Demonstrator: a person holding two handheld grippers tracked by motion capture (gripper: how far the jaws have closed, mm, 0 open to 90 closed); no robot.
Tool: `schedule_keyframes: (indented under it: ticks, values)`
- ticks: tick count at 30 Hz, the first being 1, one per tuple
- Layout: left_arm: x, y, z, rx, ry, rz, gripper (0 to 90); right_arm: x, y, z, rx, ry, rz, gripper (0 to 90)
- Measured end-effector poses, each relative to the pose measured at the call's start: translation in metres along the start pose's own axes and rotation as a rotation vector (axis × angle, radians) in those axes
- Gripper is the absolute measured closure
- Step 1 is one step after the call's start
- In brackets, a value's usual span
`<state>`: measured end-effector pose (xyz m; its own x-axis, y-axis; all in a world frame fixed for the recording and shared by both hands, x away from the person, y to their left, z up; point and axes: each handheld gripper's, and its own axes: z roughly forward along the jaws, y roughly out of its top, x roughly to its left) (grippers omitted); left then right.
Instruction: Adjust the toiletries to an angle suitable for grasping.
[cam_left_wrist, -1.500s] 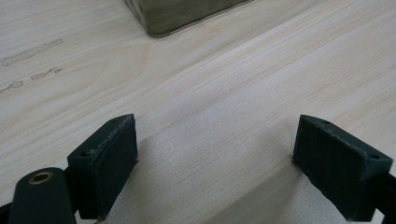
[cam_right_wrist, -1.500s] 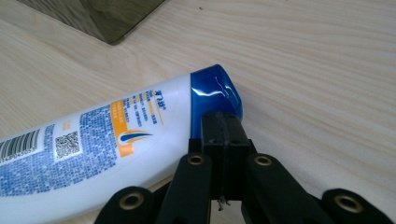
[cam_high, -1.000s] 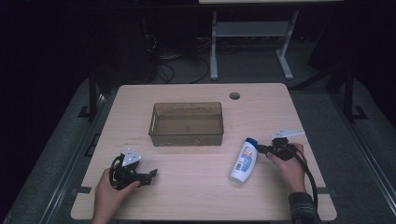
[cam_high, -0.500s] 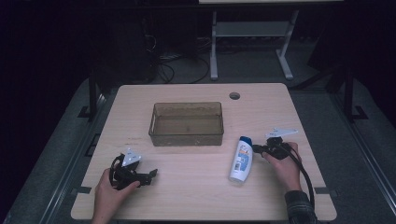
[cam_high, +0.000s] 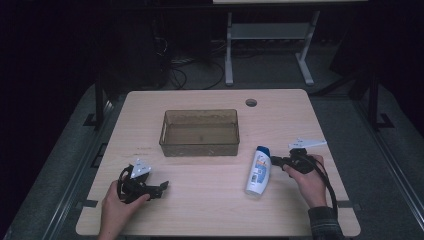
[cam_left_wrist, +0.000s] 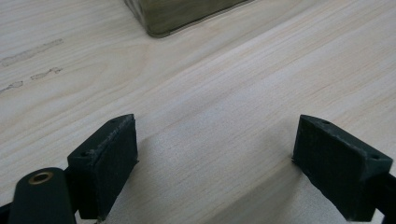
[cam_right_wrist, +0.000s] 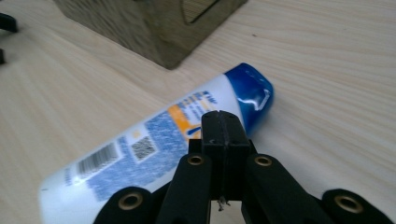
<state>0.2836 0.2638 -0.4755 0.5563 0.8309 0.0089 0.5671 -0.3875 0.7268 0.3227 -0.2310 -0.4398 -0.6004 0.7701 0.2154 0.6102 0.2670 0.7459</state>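
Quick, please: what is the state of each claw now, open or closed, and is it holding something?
Left claw: open, holding nothing, above bare table.
Right claw: closed, empty, its tip at the bottle near the blue cap.

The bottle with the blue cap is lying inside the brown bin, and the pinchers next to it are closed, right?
Not quite. The bottle lies on the table, outside the brown bin, as the high view shows. The rest is right: the right gripper beside it has its jaws shut.
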Motion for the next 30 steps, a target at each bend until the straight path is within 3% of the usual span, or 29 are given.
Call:
schedule_keyframes:
  ticks: [8, 22, 30]
  values:
    - [0.000, 0.000, 0.000, 0.000, 0.000, 0.000, 12.6, 0.022, 0.002, 0.001, 0.004, 0.071, 0.000, 90.0]
    - [0.000, 0.000, 0.000, -0.001, 0.000, -0.001, 12.6, 0.054, 0.003, 0.006, 0.022, 0.135, -0.059, 90.0]
    - [0.000, 0.000, 0.000, 0.002, 0.000, 0.003, 12.6, 0.071, 0.001, 0.018, 0.061, 0.166, -0.087, 90.0]
